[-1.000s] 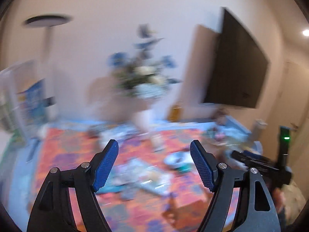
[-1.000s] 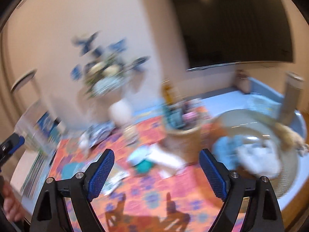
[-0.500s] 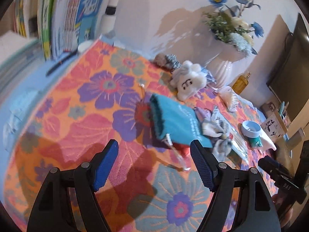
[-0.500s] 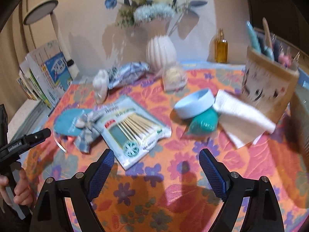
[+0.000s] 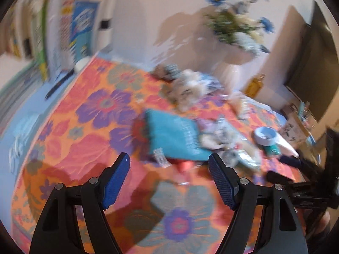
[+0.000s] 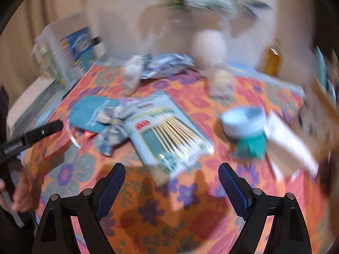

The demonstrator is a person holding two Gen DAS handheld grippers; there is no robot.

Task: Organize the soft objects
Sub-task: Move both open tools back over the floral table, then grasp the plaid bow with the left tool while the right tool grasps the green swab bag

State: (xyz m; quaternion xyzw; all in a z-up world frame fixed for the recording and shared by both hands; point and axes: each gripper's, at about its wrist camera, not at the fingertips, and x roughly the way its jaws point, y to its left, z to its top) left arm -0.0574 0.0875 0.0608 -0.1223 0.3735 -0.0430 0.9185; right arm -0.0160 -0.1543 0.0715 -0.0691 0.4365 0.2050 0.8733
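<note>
Both views are blurred by motion. A teal cloth pouch (image 5: 175,135) (image 6: 89,114) lies on the flowered tablecloth, with a blue-grey fabric bow (image 6: 112,127) against it. A white plush toy (image 5: 188,89) (image 6: 132,74) sits farther back beside a blue-white soft packet (image 6: 167,65). A pack of cotton swabs (image 6: 167,131) lies mid-table. My left gripper (image 5: 169,177) hangs open just short of the pouch, nothing between its fingers. My right gripper (image 6: 171,182) stands near the swab pack's front edge, its jaws opening wider and holding nothing. The left gripper's black finger (image 6: 31,137) shows at the right view's left side.
A white vase (image 6: 209,46) of flowers stands at the back. A pale blue round tub (image 6: 243,120) sits on a teal thing (image 6: 252,146) by a folded white cloth (image 6: 290,144). Books (image 5: 82,27) line the left; an amber bottle (image 6: 272,61) and a TV (image 5: 313,67) are right.
Both grippers have swung down from facing the wall and TV toward the table and come closer to the objects. The right jaws stand a little wider than before.
</note>
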